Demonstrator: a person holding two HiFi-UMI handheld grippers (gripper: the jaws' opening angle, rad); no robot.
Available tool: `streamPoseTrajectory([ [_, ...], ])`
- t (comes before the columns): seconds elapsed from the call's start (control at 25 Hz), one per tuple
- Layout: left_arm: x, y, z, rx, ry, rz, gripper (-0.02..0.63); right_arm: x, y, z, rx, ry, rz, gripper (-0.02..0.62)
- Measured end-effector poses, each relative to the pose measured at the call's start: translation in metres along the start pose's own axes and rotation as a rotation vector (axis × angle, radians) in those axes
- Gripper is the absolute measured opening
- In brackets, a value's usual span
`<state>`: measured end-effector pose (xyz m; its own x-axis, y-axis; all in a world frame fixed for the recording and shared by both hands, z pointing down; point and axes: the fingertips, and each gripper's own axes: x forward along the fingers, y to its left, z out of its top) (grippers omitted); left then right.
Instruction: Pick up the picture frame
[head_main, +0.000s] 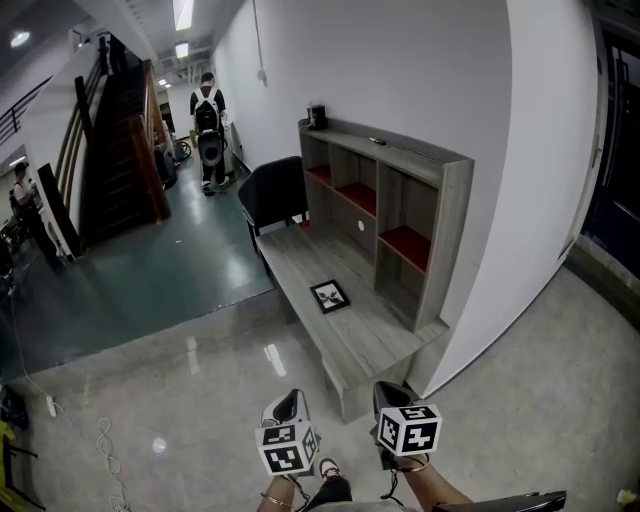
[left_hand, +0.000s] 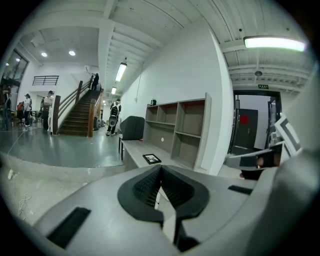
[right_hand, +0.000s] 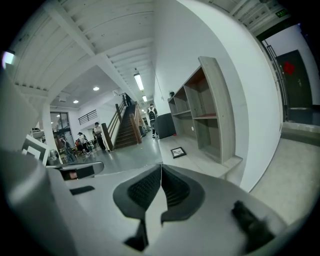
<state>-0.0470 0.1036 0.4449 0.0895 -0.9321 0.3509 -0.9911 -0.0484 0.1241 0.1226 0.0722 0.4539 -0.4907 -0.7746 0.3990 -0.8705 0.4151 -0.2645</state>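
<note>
Facing picture frame (head_main: 330, 296) flat on desk (head_main: 372, 345); my left tool (head_main: 287, 404) and right tool (head_main: 392, 396) pressed together, empty. Unopened, they'd just shove it.

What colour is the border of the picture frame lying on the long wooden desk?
Black, around a pale picture. The picture frame shows best in the head view.

There is one picture frame (head_main: 329, 296), one grey wooden worktop (head_main: 375, 345) and one shelf unit (head_main: 452, 230), which shows three red-floored compartments and has one small dark object (head_main: 317, 116) on top. There is also one black chair (head_main: 272, 192) and one staircase (head_main: 120, 150).

There are two claws, the left claw (head_main: 288, 400) and the right claw (head_main: 391, 392). They carry two cubes: a left marker cube (head_main: 288, 447) and a right marker cube (head_main: 410, 428).

The left gripper view shows at least four people: one wearing a backpack (left_hand: 116, 112), one on the stairs (left_hand: 95, 80) and two by the stair foot (left_hand: 48, 102).
</note>
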Motion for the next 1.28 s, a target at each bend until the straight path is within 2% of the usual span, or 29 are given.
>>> streamPoseTrajectory([
  [0.56,0.086,0.028,0.032,-0.004,0.0,-0.018,0.014,0.082,-0.019,0.034,0.006,0.041,-0.002,0.032],
  [1.08,0.169,0.055,0.09,-0.009,-0.032,-0.046,0.014,0.16,-0.03,0.098,-0.003,0.015,-0.03,0.032],
  [1.28,0.203,0.07,0.09,-0.023,-0.007,-0.046,0.014,0.191,-0.036,0.105,0.002,0.027,-0.037,0.032],
])
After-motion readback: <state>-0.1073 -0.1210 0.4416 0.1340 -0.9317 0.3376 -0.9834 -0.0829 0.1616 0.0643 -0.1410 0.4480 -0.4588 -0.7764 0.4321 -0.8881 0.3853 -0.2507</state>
